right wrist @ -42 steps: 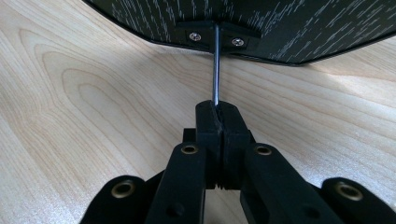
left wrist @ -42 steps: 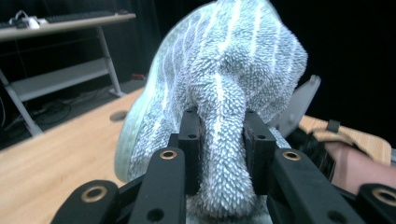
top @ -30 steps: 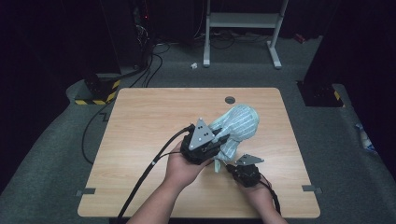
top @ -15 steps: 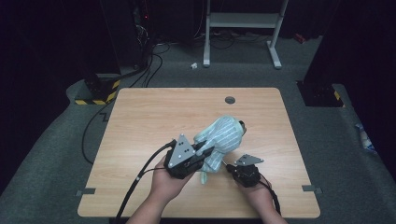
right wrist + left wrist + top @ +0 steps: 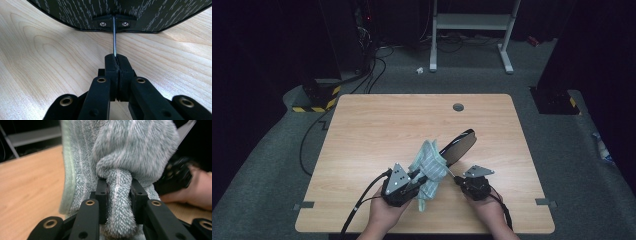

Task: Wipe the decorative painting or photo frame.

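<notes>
Pinching a bunched cloth (image 5: 117,195) in the left tool (image 5: 119,192), right tool (image 5: 116,65) clamped on mirror's thin rod (image 5: 114,37)

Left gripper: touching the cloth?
Touching. In the left gripper view, the left gripper has both jaws pinching a bunched fold of the green cloth.

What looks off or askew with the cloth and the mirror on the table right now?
Nothing looks damaged or spilled. The right gripper is shut on the thin metal stem of the black oval mirror, which is tilted up off the table. The left gripper pinches a bunched fold of the pale green towel, draped unevenly against the mirror's lower end.
</notes>
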A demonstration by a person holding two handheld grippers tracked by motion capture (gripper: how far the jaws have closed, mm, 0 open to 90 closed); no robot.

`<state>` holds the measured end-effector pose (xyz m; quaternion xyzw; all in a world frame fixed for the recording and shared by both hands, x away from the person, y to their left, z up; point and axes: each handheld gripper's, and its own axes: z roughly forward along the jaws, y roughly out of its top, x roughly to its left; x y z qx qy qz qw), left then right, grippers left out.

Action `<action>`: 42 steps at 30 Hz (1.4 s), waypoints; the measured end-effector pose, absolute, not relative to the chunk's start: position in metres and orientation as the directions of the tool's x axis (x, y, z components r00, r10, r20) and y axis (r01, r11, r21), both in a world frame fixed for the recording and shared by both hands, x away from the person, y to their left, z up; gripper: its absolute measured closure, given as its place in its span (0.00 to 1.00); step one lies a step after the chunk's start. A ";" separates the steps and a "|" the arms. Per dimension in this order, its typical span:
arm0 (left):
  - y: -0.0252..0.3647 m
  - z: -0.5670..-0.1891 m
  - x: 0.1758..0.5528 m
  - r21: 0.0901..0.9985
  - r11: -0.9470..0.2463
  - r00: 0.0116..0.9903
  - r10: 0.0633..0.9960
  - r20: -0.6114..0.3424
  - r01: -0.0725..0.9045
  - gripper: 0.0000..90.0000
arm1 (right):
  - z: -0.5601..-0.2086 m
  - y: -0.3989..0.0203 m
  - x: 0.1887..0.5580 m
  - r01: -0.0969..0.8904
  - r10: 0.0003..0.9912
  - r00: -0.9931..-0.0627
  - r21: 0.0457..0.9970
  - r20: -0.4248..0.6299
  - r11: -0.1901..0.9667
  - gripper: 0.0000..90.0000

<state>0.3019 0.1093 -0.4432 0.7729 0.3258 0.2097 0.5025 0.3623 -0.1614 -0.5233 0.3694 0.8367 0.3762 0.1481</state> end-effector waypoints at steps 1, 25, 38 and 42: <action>0.108 -0.448 0.304 0.907 -0.292 0.699 0.716 -0.004 0.305 0.81 | -0.523 -0.161 0.362 0.506 0.730 -0.683 0.739 0.030 0.444 0.98; 0.106 -0.461 0.313 0.907 -0.260 0.700 0.712 -0.052 0.332 0.81 | -0.523 -0.162 0.363 0.511 0.734 -0.679 0.740 0.035 0.438 0.98; 0.105 -0.502 0.323 0.827 -0.362 0.686 0.726 -0.040 0.430 0.81 | -0.523 -0.161 0.362 0.509 0.733 -0.679 0.740 0.031 0.440 0.98; 0.102 -0.511 0.328 0.787 -0.428 0.696 0.718 -0.003 0.444 0.81 | -0.523 -0.161 0.362 0.509 0.734 -0.679 0.740 0.031 0.440 0.98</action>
